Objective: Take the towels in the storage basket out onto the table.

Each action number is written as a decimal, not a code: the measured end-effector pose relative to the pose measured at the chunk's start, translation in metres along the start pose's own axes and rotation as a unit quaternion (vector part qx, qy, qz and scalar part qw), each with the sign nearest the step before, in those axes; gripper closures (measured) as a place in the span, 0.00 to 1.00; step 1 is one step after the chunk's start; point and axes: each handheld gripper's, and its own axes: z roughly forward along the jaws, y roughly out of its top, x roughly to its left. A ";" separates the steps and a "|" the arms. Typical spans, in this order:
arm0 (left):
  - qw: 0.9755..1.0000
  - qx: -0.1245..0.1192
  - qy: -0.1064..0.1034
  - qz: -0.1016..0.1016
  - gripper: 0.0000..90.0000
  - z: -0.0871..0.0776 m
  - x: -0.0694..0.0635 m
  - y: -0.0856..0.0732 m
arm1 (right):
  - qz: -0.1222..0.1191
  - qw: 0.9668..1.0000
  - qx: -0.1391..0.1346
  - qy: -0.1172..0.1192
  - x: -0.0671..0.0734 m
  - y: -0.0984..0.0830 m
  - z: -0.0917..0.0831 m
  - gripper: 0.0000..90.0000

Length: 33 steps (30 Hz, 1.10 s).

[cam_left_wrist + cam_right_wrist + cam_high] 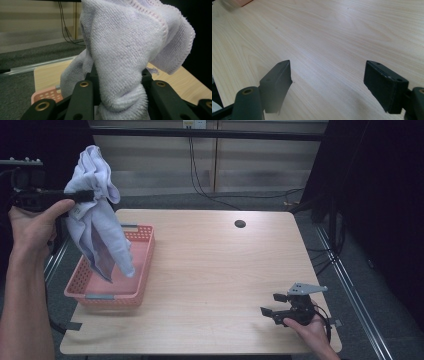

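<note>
The right gripper [280, 311] sat low at the near right corner of the table [215, 285], held in the person's right hand [312, 330]. Its fingers [275, 82] stood wide apart with nothing but bare wood between them in the right gripper view. It looked parked there, likely to keep out of the way while the other side did the work.

Further in and to the left, the pink basket [112, 292] rested near the left edge of the table, its long side running away from the person. It appeared empty apart from the tail of the towel [95, 225] hanging into it.

The towel, pale lilac terry, hung high above the basket from the left gripper [82, 196], which the left hand [32, 227] held roughly level. The fingers [82, 100] were clamped on a bunched fold of the cloth, seen close up in the left gripper view. The bulk drooped down and a lobe flopped over the top. Holding it by one bunch let the cloth hang free, probably so it could clear the basket rim.

Beyond the table lay dark carpet, cables [200, 175] and a pale wall panel.
</note>
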 end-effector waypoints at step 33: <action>0.995 -0.007 -0.076 0.061 0.75 0.038 -0.085 0.041 | 0.002 1.000 -0.001 0.000 0.000 0.001 -0.001 0.24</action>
